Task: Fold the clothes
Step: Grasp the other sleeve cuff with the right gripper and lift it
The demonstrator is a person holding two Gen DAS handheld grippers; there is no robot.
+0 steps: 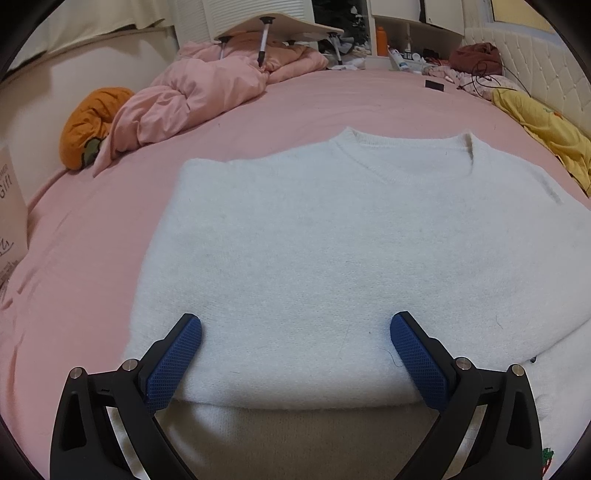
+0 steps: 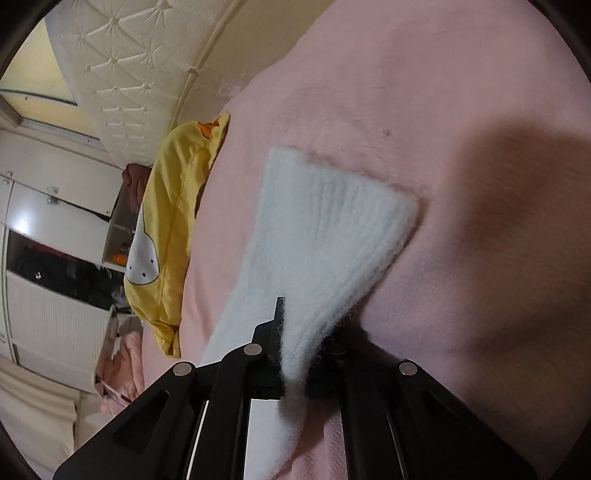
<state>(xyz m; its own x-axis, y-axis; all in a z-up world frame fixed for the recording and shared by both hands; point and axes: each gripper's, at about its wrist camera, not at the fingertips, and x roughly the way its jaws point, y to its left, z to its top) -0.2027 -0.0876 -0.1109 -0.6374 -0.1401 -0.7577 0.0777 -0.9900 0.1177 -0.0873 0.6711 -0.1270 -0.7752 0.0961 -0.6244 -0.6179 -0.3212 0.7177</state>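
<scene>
Pink bed (image 2: 424, 92), white sweater sleeve (image 2: 325, 229) pinched in right claw (image 2: 295, 332)

**Two wrist cameras over a pink bed**

The left wrist camera looks down and forward from just above the white sweater (image 1: 332, 240), toward the far shelves (image 1: 406, 29). The right wrist camera sits rolled, very close to a white ribbed sleeve (image 2: 325, 229) on the bed (image 2: 424, 92). Both views share the pink bedsheet, the yellow pillow (image 2: 166, 221) and the tufted headboard (image 2: 122, 48).
</scene>
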